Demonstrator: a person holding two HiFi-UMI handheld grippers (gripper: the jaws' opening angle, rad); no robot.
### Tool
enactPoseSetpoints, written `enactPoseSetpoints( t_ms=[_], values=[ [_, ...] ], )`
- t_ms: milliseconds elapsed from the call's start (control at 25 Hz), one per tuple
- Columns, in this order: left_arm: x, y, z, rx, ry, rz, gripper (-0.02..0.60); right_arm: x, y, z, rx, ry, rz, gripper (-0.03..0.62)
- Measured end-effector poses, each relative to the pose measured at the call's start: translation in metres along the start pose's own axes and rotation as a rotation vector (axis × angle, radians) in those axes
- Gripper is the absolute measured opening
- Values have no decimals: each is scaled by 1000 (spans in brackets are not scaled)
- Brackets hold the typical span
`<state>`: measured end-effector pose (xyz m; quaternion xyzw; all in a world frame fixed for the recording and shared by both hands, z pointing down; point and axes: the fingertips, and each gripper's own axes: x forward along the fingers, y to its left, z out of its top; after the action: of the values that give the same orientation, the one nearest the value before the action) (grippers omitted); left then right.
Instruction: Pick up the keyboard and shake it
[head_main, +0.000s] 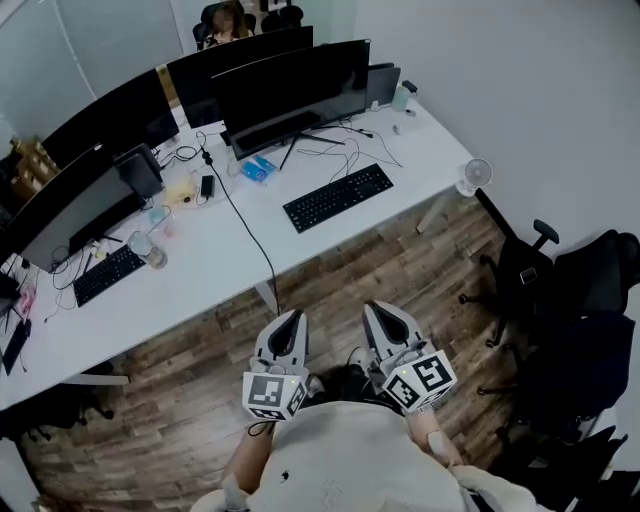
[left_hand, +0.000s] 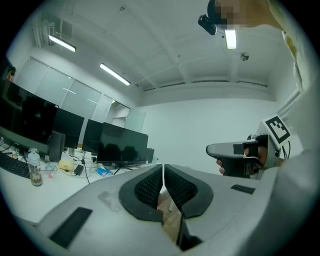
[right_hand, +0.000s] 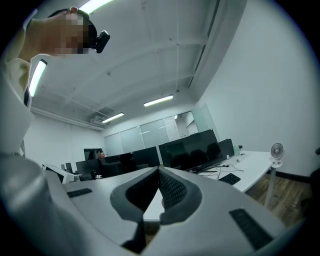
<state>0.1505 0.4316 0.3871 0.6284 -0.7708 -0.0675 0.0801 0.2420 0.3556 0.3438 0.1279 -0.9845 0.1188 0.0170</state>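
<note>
Two grippers: left gripper (head_main: 291, 322) and right gripper (head_main: 380, 312) are held closed and empty, well apart from the surface (head_main: 225, 275).
Place: keyboard (head_main: 337, 197) is laid flat near the surface's front edge, before a monitor (head_main: 290, 85).
Handling: judged light and stiff; best gripped at both short ends.
Hidden: its cable cannot be traced.

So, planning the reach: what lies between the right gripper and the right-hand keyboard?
Head view: only wood floor and the white desk's bare front strip lie between the right gripper and the keyboard; no object stands there.
</note>
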Motion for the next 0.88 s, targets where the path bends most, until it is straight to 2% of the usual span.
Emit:
enactPoseSetpoints(
  t_ms=[320,640,880],
  values=[
    [-3,9,6,-22,-35,15,20,7,4,-3,-5,-6,-8,0],
    [1,2,10,-11,-54,-15,20,3,3,13,-6,-60,-24,0],
    [13,0,2,6,-32,-25,20,-2,-11,14,26,-102,-34,0]
  ],
)
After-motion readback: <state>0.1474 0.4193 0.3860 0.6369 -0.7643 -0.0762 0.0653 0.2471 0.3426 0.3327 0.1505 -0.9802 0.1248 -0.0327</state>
